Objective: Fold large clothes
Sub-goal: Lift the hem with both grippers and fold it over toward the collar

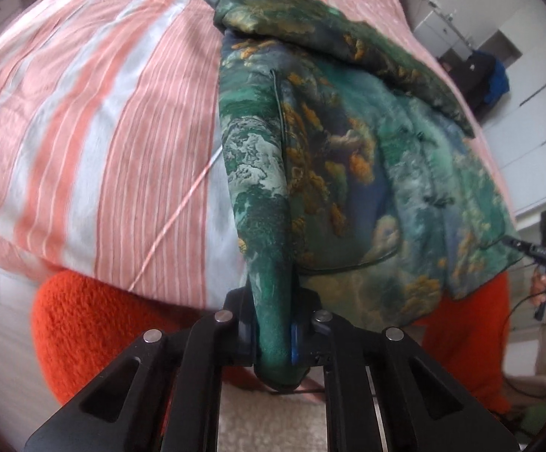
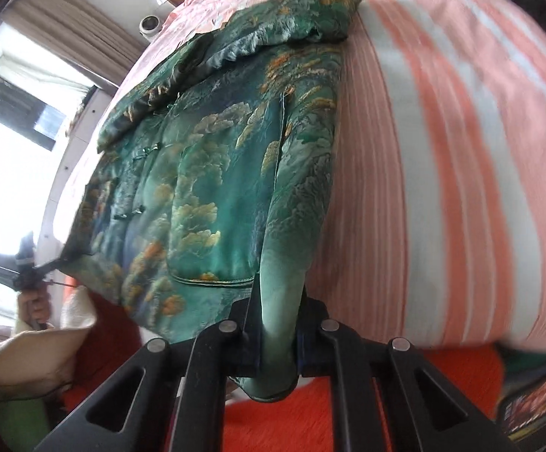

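With both the left gripper (image 1: 273, 324) and right gripper (image 2: 278, 335) clamped on hem corners of the green landscape-print satin jacket (image 1: 340, 158) spread on the pink-striped bedsheet (image 1: 103, 120), I'd lift evenly, keeping tension level.

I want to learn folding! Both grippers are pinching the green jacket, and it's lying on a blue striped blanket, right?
Almost. Both the left gripper and the right gripper are pinching the green jacket, but the striped blanket under it is pink and white, not blue. Both wrist views show this.
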{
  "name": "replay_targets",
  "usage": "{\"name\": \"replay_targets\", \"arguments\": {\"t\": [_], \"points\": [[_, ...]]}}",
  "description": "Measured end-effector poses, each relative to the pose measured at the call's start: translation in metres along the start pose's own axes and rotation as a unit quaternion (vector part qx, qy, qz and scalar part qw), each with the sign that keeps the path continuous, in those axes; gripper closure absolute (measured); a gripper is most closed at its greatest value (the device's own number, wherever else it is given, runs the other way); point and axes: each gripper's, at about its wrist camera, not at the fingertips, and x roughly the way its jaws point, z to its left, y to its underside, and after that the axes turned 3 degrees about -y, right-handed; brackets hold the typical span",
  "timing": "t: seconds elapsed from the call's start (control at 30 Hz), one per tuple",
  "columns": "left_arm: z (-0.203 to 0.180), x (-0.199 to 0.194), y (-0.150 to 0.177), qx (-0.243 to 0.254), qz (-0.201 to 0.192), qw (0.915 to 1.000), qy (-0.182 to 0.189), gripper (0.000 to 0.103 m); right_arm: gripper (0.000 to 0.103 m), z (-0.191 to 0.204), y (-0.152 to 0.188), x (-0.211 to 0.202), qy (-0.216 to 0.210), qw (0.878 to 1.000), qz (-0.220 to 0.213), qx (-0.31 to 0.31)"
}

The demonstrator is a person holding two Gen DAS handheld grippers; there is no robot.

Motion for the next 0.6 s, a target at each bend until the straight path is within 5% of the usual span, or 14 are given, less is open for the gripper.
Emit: {"name": "replay_targets", "arguments": {"t": [0.17,0.27,0.37,0.4,0.47,0.5,0.53,0.6], "points": [[-0.005,-0.054,-0.066,-0.015,-0.047,0.9962,0.072,0.095,0.093,0.001,-0.034,-0.040,-0.122,0.990,-0.058,0.048],[-0.024,-0.082,-0.160,-0.010,-0.098,0.9924,0.074,0.094,0.093,0.018,-0.096,-0.065,-0.138,0.984,-0.105,0.027],[-0.039,-0.080,-0.277,-0.026,-0.138,0.9882,0.061,0.079,0.093,0.033,-0.189,-0.074,-0.103,0.982,-0.158,0.005],[-0.044,-0.071,-0.311,-0.022,-0.131,0.9903,0.040,0.059,0.091,0.029,-0.216,-0.074,-0.102,0.979,-0.174,0.016],[-0.041,-0.052,-0.354,-0.045,-0.112,0.9926,0.006,0.030,0.068,0.013,-0.274,-0.062,-0.104,0.971,-0.205,0.067],[-0.039,-0.047,-0.362,-0.058,-0.114,0.9918,-0.012,0.016,0.018,0.006,-0.289,-0.056,-0.103,0.967,-0.214,0.088],[-0.036,-0.044,-0.365,-0.062,-0.119,0.9907,-0.027,0.012,0.003,-0.002,-0.303,-0.049,-0.083,0.961,-0.236,0.115],[-0.024,-0.040,-0.352,-0.047,-0.124,0.9905,-0.034,0.008,0.002,-0.012,-0.308,-0.044,-0.074,0.954,-0.260,0.132]]}}
